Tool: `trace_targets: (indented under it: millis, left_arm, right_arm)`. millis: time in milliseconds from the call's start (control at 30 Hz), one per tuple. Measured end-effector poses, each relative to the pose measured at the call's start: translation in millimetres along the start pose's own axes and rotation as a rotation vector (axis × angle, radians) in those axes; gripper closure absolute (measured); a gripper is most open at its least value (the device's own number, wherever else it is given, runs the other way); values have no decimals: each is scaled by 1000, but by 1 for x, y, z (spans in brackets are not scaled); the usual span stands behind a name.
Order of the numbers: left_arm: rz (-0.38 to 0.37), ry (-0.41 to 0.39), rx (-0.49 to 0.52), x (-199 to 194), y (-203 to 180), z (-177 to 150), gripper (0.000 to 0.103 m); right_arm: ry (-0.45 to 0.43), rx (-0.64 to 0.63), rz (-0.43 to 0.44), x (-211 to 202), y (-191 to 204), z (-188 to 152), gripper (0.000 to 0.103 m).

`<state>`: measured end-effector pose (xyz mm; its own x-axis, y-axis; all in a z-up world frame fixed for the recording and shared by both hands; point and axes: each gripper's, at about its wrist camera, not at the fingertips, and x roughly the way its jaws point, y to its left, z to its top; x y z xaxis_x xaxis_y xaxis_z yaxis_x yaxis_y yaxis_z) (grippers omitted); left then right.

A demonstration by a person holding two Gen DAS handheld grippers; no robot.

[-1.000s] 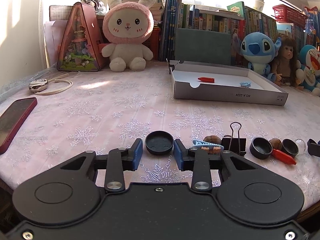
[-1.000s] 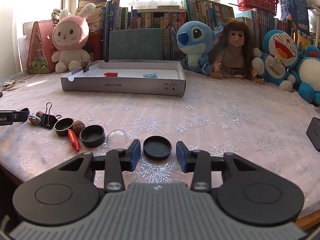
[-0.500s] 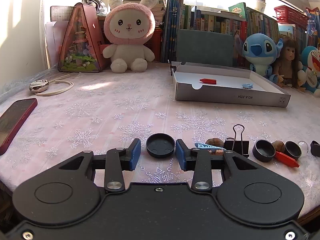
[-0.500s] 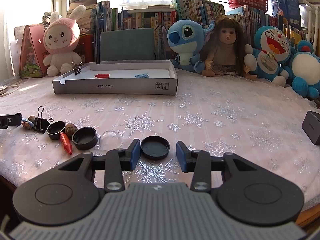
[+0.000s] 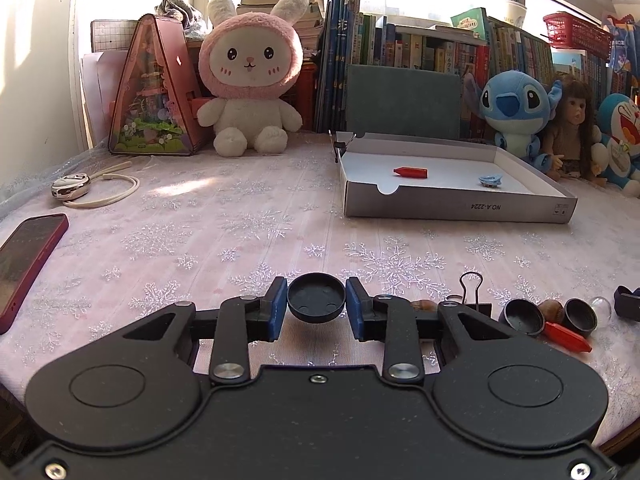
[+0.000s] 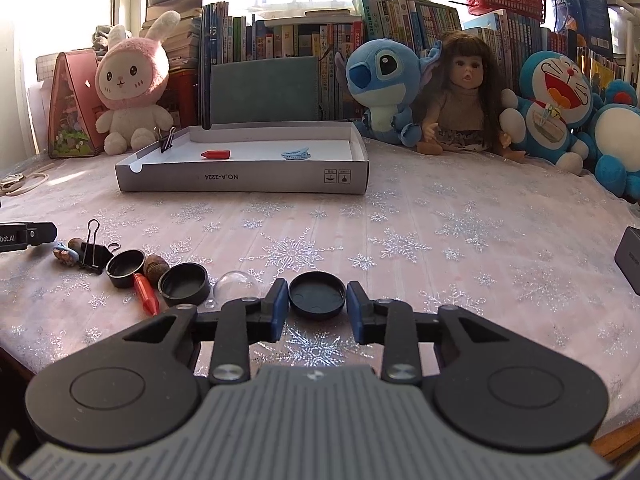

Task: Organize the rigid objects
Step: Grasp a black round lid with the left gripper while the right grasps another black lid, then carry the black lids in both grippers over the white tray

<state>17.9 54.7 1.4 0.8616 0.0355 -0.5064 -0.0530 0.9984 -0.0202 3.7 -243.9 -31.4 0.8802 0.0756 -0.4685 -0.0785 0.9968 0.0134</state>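
Observation:
My left gripper (image 5: 316, 305) is shut on a black round cap (image 5: 316, 298) and holds it just above the cloth. My right gripper (image 6: 317, 306) is shut on another black round cap (image 6: 317, 295) at the table's near edge. A grey cardboard tray (image 5: 456, 204) stands beyond, also in the right wrist view (image 6: 240, 178); it holds a red crayon (image 5: 411, 171) and a blue clip (image 5: 490, 179). Loose items lie in a row: a binder clip (image 6: 93, 256), two black caps (image 6: 125, 267) (image 6: 184, 283), a walnut (image 6: 156, 269), a red crayon (image 6: 145, 294), a clear dome (image 6: 235, 284).
A red phone (image 5: 28, 264) lies at the left edge, a corded device (image 5: 71, 186) behind it. Plush toys, a doll (image 6: 460, 96) and books line the back. A dark box (image 6: 630, 256) sits at the right edge. A binder clip (image 6: 167, 140) grips the tray's left wall.
Both grippers have closed their jaws onto the black caps between them. The left gripper has lifted its cap slightly off the cloth.

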Motion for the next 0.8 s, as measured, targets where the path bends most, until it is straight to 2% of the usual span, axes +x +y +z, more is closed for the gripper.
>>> trace_targets:
  millis: [367,600,800]
  left_arm:
    - [-122,-5,-12,14,-14,71,73]
    - [-211,63,-29,45,-36,112,73]
    - [-243,117,4,80,-66,139,73]
  right_arm:
    - [4,31,48,24,-7,53,66]
    - [14,-1,77,51,-4,93,66]
    - [68,25,111,89,-6,132,66]
